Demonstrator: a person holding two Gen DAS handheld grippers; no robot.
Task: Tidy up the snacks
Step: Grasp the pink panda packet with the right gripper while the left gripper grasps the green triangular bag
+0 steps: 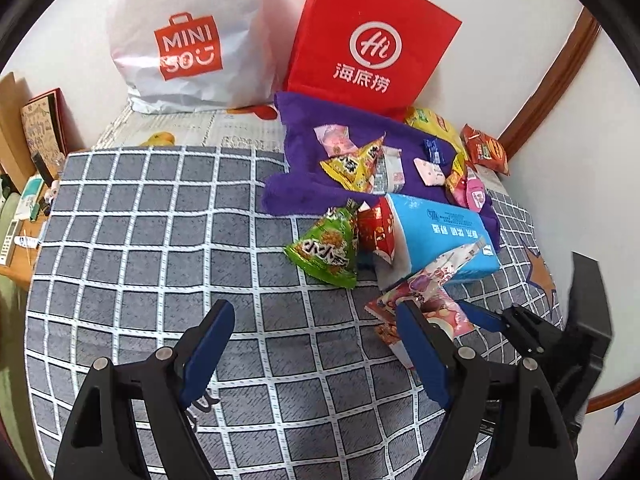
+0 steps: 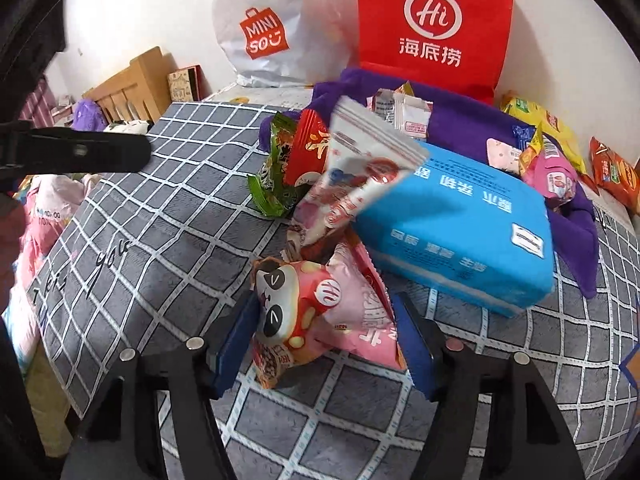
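Observation:
My right gripper (image 2: 326,304) is shut on a pink snack packet with a panda face (image 2: 320,312), which rests on the grey checked bedcover (image 2: 160,220). Just beyond it a long white and pink packet (image 2: 360,168) leans on a blue tissue pack (image 2: 460,220). A green triangular snack (image 1: 328,248) and a red packet (image 1: 374,228) lie left of that pack. More small snacks sit on a purple cloth (image 1: 312,140). My left gripper (image 1: 314,308) hovers open over bare bedcover, with nothing between its fingers. The pink packet (image 1: 424,304) lies just past its right finger.
A red paper bag (image 1: 372,40) and a white MINISO bag (image 1: 188,40) stand against the far wall. Yellow and orange snack packets (image 2: 612,168) lie at the far right. A wooden headboard (image 2: 132,84) and a cluttered side table (image 1: 24,208) are to the left.

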